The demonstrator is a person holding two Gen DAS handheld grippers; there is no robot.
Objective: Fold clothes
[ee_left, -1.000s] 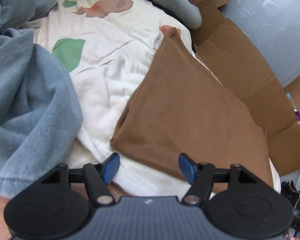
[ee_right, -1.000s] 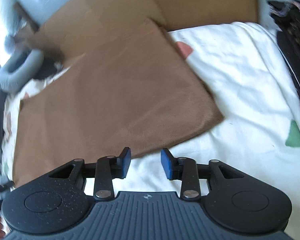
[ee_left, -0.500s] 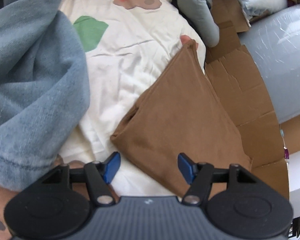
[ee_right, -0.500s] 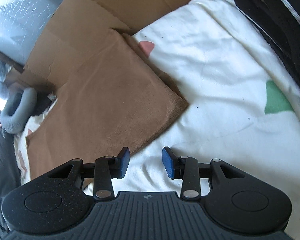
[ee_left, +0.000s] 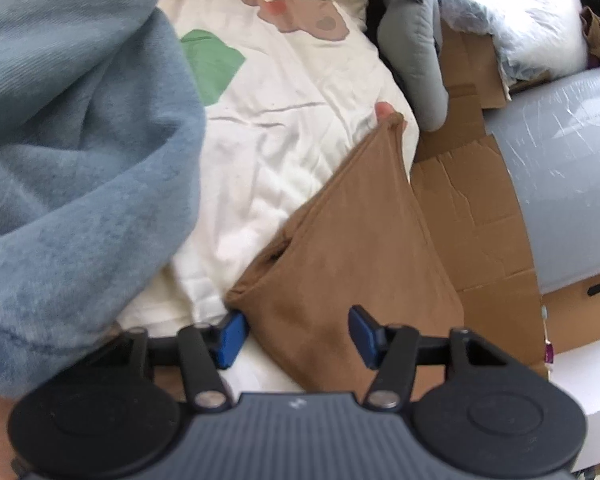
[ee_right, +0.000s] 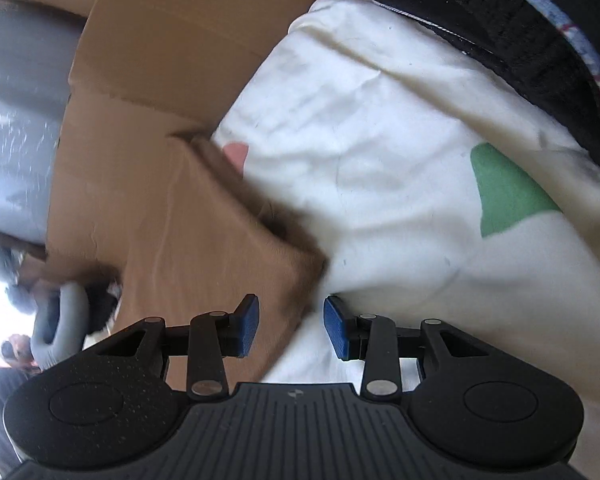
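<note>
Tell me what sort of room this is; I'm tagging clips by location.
Probably a bedroom in a home: a white printed bedsheet serves as the work surface, a folded brown garment and blue sweatshirt lie on it, and flattened cardboard boxes sit alongside.

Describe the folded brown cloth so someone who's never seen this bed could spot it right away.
Start from the white sheet with green and brown patches that covers the bed. On its edge next to the flattened cardboard lies the brown cloth, just ahead of the open left tongs. It is the only flat, folded piece; the blue garment on the other side is a rumpled heap.
</note>
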